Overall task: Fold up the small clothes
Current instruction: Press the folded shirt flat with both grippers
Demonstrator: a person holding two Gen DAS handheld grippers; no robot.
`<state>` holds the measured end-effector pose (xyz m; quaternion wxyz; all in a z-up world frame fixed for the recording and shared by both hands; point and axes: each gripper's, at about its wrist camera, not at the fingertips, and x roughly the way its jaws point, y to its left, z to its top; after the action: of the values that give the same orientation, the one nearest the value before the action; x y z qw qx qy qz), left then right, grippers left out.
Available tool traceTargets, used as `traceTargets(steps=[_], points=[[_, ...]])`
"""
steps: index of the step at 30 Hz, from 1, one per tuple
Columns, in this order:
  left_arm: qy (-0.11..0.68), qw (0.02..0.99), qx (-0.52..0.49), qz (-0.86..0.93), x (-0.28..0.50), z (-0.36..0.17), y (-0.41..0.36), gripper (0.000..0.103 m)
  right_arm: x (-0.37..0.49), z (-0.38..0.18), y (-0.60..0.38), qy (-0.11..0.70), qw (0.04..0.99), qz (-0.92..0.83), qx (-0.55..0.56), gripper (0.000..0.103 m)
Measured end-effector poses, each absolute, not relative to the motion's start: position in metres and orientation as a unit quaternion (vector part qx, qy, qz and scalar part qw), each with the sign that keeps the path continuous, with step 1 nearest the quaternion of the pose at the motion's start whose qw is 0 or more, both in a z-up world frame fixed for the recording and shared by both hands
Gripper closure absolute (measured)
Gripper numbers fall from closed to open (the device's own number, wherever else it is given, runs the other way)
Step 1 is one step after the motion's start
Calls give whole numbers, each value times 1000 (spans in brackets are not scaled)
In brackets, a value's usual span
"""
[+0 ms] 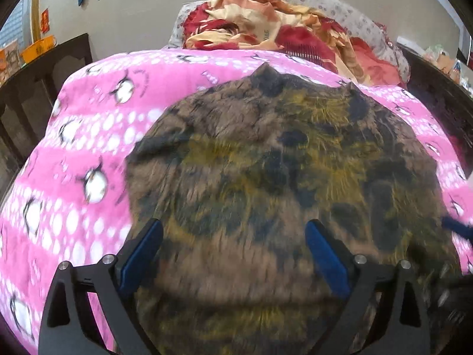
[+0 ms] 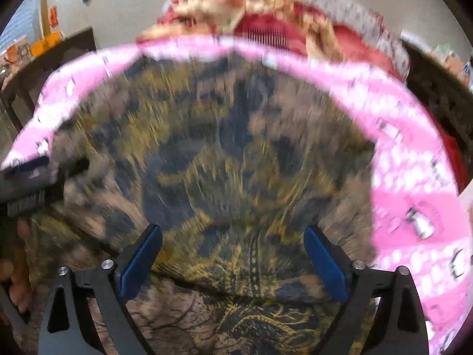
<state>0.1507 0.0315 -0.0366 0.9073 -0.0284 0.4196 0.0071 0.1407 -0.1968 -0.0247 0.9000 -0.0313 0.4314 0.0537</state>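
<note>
Brown, dark and mustard-yellow patterned garment (image 1: 266, 162) spread flat over a pink fleece blanket printed with white dots and penguins (image 1: 88, 136), filling the centre and lower part of both wrist views; two small pointed corners poking up along its far edge in the upper middle of the left wrist frame. Left gripper (image 1: 233, 254) at the bottom centre, blue-padded jaws standing wide apart over the cloth, nothing clamped between them. Right gripper (image 2: 233, 254) likewise at the bottom centre of its own frame, jaws spread wide, only the garment's surface showing in the gap, no grip visible. Left gripper's dark fingers also seen at the left edge of the right wrist frame, blurred. Heavy motion blur in the right wrist view. Crumpled red, orange and cream floral bedding (image 1: 266, 26) heaped at the top centre, beyond the blanket. Dark wooden bed rail (image 1: 44, 68) at the upper left, beige wall (image 1: 142, 11) behind
</note>
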Motion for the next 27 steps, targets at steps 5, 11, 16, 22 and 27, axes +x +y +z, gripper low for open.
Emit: traceTargets(steps=[5,11,16,22,27], points=[[439,898,-4,6,147,-60,26,1,147,-63,-187,478,874,80,-43,1],[434,901,0,8,145,-61,24,0,141,-62,-190,462,882,84,-33,1],[435,900,-2,7,146,-61,24,0,137,-64,-193,464,881,85,-35,0],[436,900,-3,6,145,-61,25,0,136,-64,-191,464,881,86,-39,0],[433,901,3,9,146,-60,24,0,136,-63,-190,463,881,87,-44,0]])
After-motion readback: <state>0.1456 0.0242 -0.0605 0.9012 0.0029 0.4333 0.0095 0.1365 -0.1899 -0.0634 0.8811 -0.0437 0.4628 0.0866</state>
